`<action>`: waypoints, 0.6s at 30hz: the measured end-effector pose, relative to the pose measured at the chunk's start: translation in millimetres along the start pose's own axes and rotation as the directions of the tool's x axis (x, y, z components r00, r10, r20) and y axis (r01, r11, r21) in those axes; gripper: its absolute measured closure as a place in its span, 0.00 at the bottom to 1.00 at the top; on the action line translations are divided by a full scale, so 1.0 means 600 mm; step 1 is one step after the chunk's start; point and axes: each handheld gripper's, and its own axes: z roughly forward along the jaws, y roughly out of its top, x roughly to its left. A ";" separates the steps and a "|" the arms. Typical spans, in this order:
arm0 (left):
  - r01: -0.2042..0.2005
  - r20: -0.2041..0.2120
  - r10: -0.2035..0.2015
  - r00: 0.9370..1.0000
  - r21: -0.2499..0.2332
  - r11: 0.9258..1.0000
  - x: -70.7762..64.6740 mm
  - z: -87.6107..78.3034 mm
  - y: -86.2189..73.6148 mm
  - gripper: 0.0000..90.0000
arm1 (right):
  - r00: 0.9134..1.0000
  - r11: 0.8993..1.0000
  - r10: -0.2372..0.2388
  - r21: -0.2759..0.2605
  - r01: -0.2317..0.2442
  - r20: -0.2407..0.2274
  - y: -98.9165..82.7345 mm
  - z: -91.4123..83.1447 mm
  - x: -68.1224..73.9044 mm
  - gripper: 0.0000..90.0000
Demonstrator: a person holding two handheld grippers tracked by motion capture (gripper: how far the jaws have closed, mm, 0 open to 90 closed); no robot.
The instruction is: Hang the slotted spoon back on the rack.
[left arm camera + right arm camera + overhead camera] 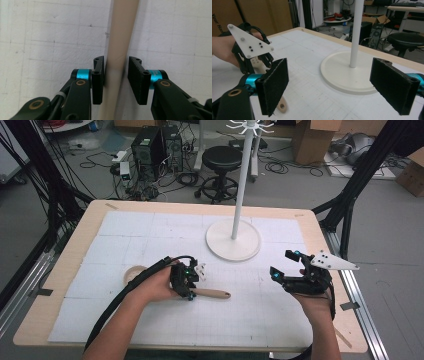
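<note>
Two grippers work over the table. At the left, the left gripper (186,281) is lowered onto a wooden handle (212,293) lying flat on the white gridded sheet (125,235); in the left gripper view its jaws straddle the handle (119,50), narrow, one touching and the other just beside it, probably about to grip it for lifting. Behind, near the middle, stands a white stand (233,240) with hooks on top, perhaps where the utensil goes. At the right, the right gripper (287,265) hovers with jaws wide and empty. Beyond the wooden table (60,270) are a stool (221,159), computers and boxes.
</note>
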 end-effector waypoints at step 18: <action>-0.051 0.003 0.051 0.999 0.024 0.998 -0.002 0.000 0.006 0.83 | 1.000 1.000 0.002 -0.003 -0.002 -0.004 0.000 -0.001 0.000 0.17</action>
